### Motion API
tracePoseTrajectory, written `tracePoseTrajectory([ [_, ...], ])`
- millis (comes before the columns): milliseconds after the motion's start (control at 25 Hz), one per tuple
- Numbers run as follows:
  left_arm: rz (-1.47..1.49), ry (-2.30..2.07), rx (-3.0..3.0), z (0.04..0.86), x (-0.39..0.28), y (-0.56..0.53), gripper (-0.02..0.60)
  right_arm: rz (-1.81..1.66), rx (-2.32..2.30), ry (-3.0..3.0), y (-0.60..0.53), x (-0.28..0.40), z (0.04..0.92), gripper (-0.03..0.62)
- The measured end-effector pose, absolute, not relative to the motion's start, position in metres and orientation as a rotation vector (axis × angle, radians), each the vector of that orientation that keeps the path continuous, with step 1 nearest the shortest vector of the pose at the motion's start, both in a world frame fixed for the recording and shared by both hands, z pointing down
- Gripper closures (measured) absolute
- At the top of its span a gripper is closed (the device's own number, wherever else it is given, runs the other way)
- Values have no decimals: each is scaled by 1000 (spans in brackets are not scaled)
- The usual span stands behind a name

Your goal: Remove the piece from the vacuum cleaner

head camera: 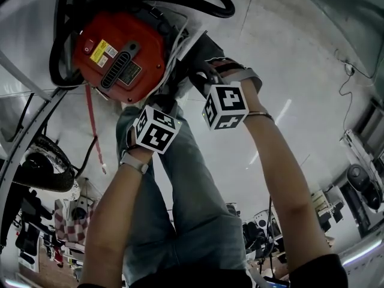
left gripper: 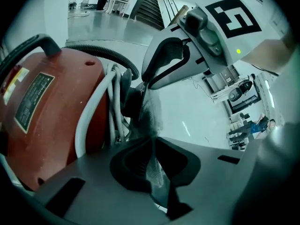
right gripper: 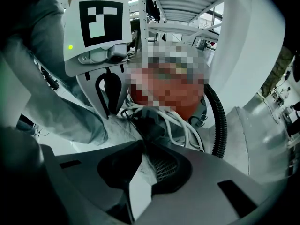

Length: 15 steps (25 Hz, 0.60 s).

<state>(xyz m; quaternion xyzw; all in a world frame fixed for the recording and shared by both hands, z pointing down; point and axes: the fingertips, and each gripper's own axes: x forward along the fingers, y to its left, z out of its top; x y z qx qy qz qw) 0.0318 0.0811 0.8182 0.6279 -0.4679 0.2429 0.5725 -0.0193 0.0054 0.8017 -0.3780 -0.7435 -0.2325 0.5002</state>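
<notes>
Red vacuum cleaner [head camera: 117,56] at 11 o'clock on glossy pale-grey floor [head camera: 300,71], black hose [head camera: 198,5] looped at 12. Left gripper [left gripper: 152,142] and right gripper [right gripper: 143,146] both clamped on the dark mesh piece [left gripper: 150,114], at the vacuum's 4 o'clock edge. Workshop equipment [head camera: 360,185] at 4 o'clock.

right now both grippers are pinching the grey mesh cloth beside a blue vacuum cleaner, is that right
No: the vacuum cleaner is red, not blue, as the head view shows. The left gripper and the right gripper do both pinch the grey mesh cloth beside it.
</notes>
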Motion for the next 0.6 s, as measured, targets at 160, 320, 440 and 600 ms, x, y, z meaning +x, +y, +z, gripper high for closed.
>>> tracePoseTrajectory([
  [160,552,-1072,1487,818,40,81,537,-537,-909,-1788,5,-10,802,516],
  [320,567,-1064,1493,819,46,82,538,-536,-883,-1791,5,0,804,517],
  [440,567,-1063,1492,820,49,82,538,-535,-859,-1810,4,1,804,519],
  [600,559,-1058,1485,822,51,80,538,-521,-842,-1817,3,2,805,519],
])
